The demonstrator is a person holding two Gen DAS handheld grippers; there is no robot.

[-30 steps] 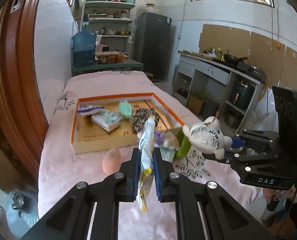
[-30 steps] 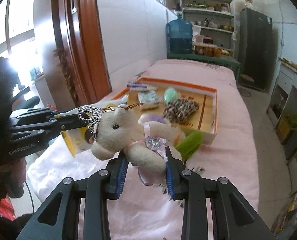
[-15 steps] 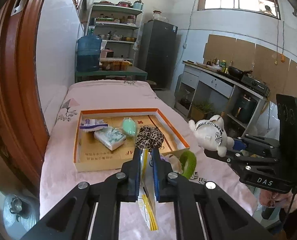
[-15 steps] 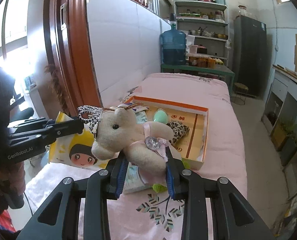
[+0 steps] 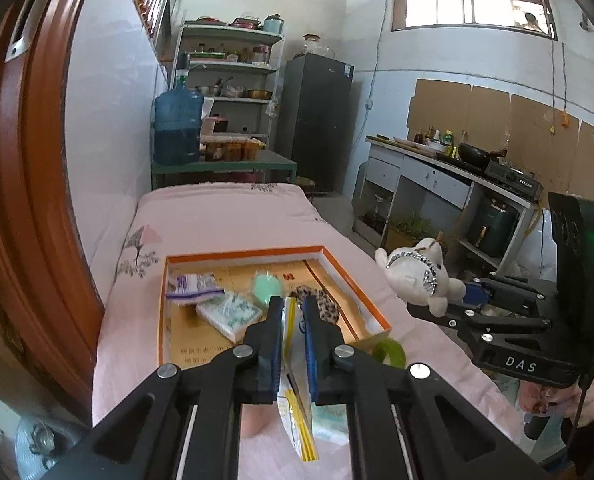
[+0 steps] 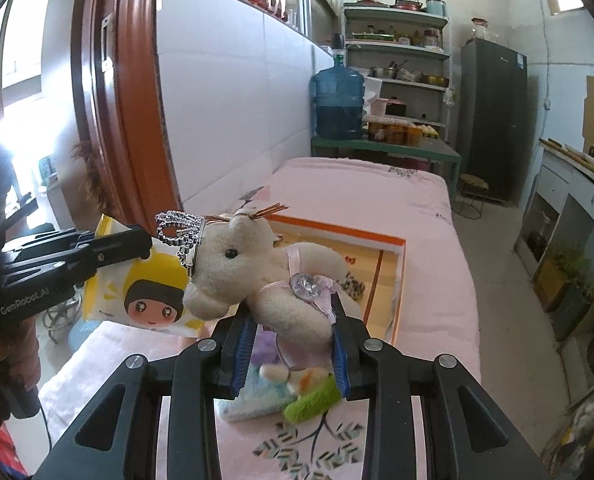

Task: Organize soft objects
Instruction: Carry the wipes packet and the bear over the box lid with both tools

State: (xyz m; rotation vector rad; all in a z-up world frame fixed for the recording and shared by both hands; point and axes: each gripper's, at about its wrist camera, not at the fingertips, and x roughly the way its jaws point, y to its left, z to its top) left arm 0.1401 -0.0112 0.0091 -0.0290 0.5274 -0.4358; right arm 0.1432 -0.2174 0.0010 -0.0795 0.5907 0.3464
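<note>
Left gripper (image 5: 289, 346) is pinching a flat yellow packet (image 5: 293, 412); right gripper (image 6: 293, 350) is clamping a plush bear (image 6: 257, 280) by its body.

Both loads are hanging clear above the pink bedcover (image 5: 225, 220), just short of the orange-rimmed tray (image 5: 161, 312), probably bound for it. Tray's near and right floor is looking free; tissue packs (image 5: 229, 312) are crowding its left side. A green soft piece (image 6: 313, 402) is lying outside its near edge.
</note>
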